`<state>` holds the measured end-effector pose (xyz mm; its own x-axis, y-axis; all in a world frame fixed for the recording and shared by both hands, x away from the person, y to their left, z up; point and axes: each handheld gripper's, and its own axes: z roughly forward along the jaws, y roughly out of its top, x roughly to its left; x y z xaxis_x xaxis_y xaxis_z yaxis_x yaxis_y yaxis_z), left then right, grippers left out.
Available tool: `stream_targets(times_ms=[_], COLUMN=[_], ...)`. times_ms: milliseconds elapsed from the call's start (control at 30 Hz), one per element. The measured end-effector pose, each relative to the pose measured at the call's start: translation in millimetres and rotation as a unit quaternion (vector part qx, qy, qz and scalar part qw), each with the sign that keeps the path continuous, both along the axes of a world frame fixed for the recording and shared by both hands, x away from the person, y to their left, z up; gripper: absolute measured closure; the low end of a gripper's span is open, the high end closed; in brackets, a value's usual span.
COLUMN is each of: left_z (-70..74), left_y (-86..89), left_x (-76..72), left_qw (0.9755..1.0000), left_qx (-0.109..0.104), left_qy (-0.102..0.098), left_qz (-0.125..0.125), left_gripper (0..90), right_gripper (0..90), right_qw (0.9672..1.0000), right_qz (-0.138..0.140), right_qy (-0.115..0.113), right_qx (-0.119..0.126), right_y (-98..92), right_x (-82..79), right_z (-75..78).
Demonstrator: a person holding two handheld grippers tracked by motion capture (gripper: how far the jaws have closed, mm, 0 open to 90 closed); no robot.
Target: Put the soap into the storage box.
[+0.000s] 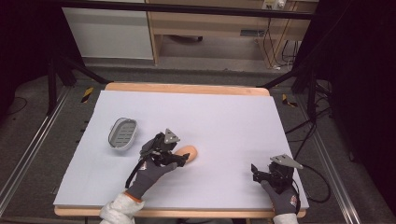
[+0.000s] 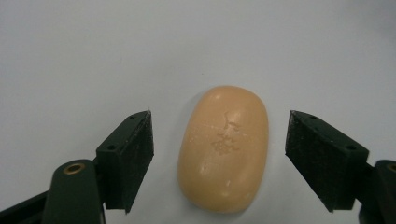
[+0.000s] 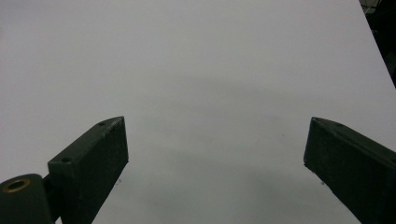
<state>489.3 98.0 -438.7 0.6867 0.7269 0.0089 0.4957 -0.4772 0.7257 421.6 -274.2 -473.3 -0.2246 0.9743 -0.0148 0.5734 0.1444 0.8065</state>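
One peach-coloured bar of soap (image 2: pixel 223 149) lies flat on the white table cover (image 1: pixel 224 116), a little left of centre and toward the near edge. The left gripper (image 2: pixel 219 158) straddles it, jaws spread wide on either side, touching neither. One grey slotted soap dish (image 1: pixel 123 132) sits to the left, slightly farther back. The right gripper (image 1: pixel 259 173) rests near the table's near right corner, jaws apart over bare cover. Beyond stand wooden furniture (image 1: pixel 210 23) and cables (image 1: pixel 308 130) on a dark floor.
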Motion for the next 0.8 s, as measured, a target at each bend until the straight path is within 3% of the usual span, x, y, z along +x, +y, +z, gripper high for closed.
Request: stream_targets(times_ms=[300,800], left_z=[-12.1,-26.9], left_y=[-10.6,-19.2], left_x=[3.7,10.0], left_qw=[0.9996,0.9987], left_qx=[0.024,0.042], left_qy=[0.012,0.028], left_qz=[-0.006,-0.009], left_gripper=[22.6,24.8], right_gripper=[6.6,6.6], right_qw=[1.0,1.0], right_qz=[0.001,0.002], right_qy=[0.001,0.007], right_qx=[0.0,0.003], right_y=[0.3,0.8], right_x=[0.4,1.1], right_z=[-0.3,-1.2])
